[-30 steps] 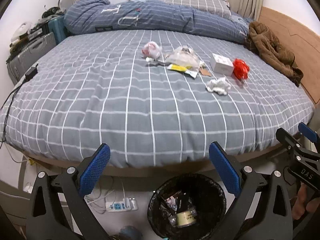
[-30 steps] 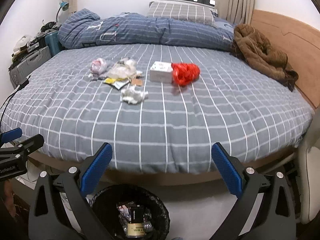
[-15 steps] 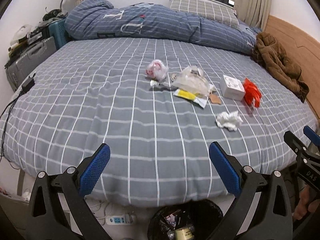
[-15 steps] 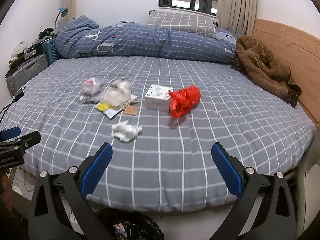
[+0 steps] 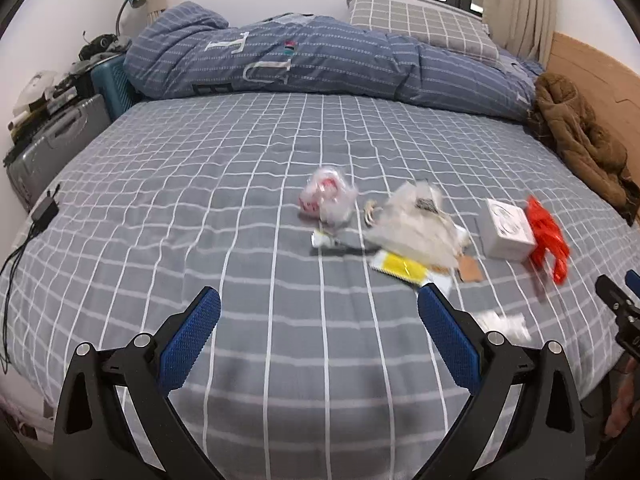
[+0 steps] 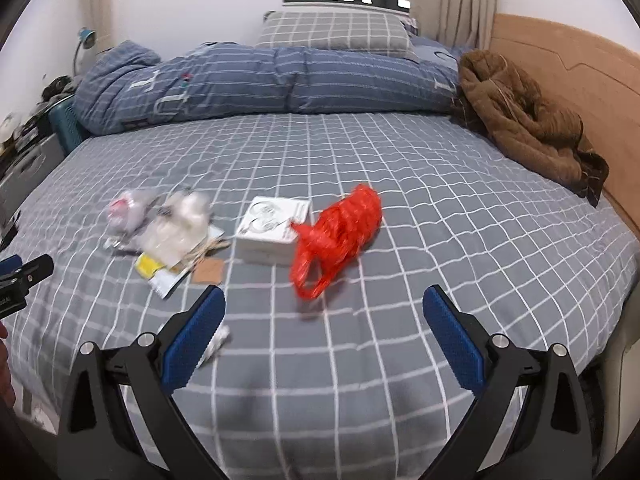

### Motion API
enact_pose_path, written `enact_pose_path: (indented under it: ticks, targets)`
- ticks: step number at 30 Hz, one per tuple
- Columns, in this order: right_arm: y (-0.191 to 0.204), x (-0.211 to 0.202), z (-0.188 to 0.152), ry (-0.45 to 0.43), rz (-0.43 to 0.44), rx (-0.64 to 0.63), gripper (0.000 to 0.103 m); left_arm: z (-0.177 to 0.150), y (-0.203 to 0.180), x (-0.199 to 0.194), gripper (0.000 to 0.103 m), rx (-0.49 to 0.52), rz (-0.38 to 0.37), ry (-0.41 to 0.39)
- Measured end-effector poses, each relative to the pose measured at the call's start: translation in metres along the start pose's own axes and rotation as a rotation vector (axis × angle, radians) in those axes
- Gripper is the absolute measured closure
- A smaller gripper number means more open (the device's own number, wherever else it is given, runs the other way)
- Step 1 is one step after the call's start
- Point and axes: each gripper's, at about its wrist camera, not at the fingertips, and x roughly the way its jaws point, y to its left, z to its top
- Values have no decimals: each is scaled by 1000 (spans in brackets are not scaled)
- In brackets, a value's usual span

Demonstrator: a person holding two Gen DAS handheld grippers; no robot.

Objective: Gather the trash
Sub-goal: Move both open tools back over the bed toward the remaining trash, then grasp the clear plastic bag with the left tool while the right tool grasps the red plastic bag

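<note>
Trash lies on the grey checked bed (image 5: 200,208): a pink-and-clear plastic bag (image 5: 328,196), a clear crumpled bag (image 5: 414,226), a yellow wrapper (image 5: 402,268), a white box (image 5: 506,230), a red plastic bag (image 5: 548,238) and a crumpled white tissue (image 5: 504,324). My left gripper (image 5: 318,336) is open and empty, above the bed short of the pile. My right gripper (image 6: 324,328) is open and empty, just short of the red bag (image 6: 338,238) and the white box (image 6: 274,230). The tissue (image 6: 216,344) sits by its left finger.
A rolled blue duvet (image 5: 320,64) and a checked pillow (image 6: 334,32) lie at the back of the bed. A brown jacket (image 6: 528,124) lies by the wooden headboard (image 6: 580,76) on the right. Suitcases and clutter (image 5: 52,128) stand at the left.
Both grippers have risen and moved forward over the bed toward the trash. The black bin by the bed edge has dropped out of both views.
</note>
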Motion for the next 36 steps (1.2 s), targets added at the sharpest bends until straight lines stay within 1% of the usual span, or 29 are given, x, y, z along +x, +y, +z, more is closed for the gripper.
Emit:
enact_pose_path:
  ticks: [9,13,16,20,23,25,28,31,32,33,34,35,36]
  targets:
    - [-14,54,34,23,-37,32,10,41,2,60,6,-4,26,23]
    - [-24,78,47,41,-50,79,10,58,3,86,6,-12,36,35]
    - [-27,95,53,60,-52,91,10,67,3,100,6,-15,41,40]
    - [-28,115,57,78,-59,92,12,79,-1,121,6,7,59,37]
    - [-29,130,58,97,-59,91,16,84,0,135,6,-4,44,53]
    - [-29,138,57,110,-60,86,19,86,-1,144,6,-3,47,60]
    - [-31,148,56,133,-52,89,26,87,-2,154,7,-6,54,72]
    - [-30,156,55,153,-34,84,35,88,-3,162,11,0,66,80]
    - [-30,157,55,156,-27,78,39,87,-4,163,15,0,64,83]
    - [-28,158,54,160,-21,68,42,87,-5,165,19,2,58,85]
    - [-28,158,53,162,-20,64,44,86,-6,165,21,6,57,86]
    - [-27,159,52,166,-13,62,47,85,-8,166,25,13,57,90]
    - [-27,160,52,171,-6,61,51,85,-9,167,32,17,55,92]
